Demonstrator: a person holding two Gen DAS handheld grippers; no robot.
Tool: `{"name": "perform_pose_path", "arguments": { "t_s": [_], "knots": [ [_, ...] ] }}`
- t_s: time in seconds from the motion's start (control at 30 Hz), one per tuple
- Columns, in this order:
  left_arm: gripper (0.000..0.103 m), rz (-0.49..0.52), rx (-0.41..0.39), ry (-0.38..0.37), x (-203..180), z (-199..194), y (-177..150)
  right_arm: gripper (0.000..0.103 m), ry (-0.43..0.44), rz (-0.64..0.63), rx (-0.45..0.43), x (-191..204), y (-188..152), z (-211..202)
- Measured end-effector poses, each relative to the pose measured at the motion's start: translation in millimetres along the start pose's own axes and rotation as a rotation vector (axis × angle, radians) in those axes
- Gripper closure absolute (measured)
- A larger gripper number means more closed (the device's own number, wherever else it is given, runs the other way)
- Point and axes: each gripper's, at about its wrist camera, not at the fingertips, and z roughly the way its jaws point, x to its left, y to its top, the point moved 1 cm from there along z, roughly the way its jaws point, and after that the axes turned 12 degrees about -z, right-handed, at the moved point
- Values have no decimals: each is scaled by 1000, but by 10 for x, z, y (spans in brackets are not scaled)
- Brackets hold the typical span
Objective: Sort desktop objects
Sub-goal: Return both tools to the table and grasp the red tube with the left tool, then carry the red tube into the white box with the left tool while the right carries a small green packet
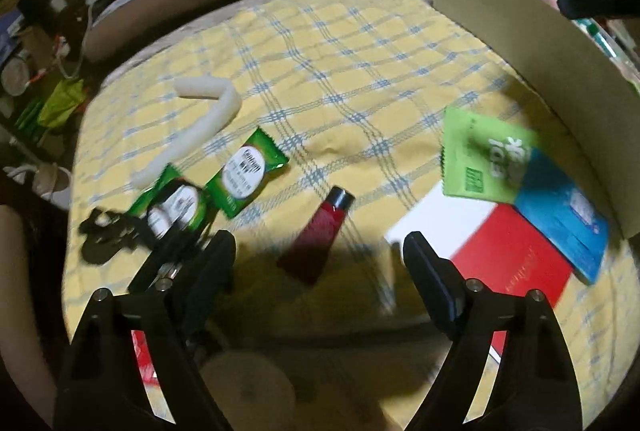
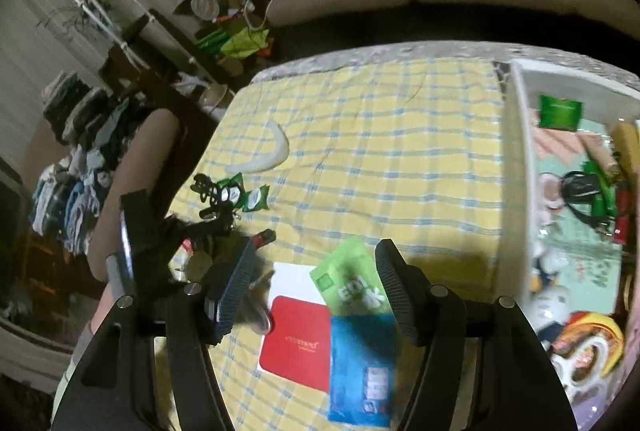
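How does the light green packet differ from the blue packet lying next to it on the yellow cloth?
The light green packet has large white letters; the blue packet has a small picture near one end. The light green packet overlaps the blue packet's edge and the white and red box; the blue packet lies half on that box, half on the cloth. Both are flat and lie loose, unheld.

Yellow cloth (image 1: 340, 63) checked with blue-grey lines on the desk, white curved strip (image 1: 208, 119), two green packets with white round labels (image 1: 248, 175), dark red tube with black cap (image 1: 320, 235), lime green sachet (image 1: 480, 159), blue packet (image 1: 568, 227), red-and-white card (image 1: 500, 251), black claws.
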Motion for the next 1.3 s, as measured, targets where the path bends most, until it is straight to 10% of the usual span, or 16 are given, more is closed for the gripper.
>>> {"name": "perform_pose_path", "arguments": {
  "t_s": [0.23, 0.57, 0.9, 1.2, 1.3],
  "knots": [
    [87, -70, -6, -149, 193, 131, 5, 38, 10, 4, 3, 1, 106, 360],
    [86, -305, -133, -299, 796, -615, -231, 38, 39, -153, 5, 524, 371, 1007],
    [86, -454, -172, -372, 1445, -993, -743, 49, -85, -876, 146, 1308, 318, 1880],
    [86, -479, -153, -393, 1498, -883, -938, 56, -91, -942, 274, 1277, 211, 2343],
    [86, -480, -158, -401, 1456, -901, -933, 83, -77, -888, 272, 1183, 199, 2270]
  ]
}}
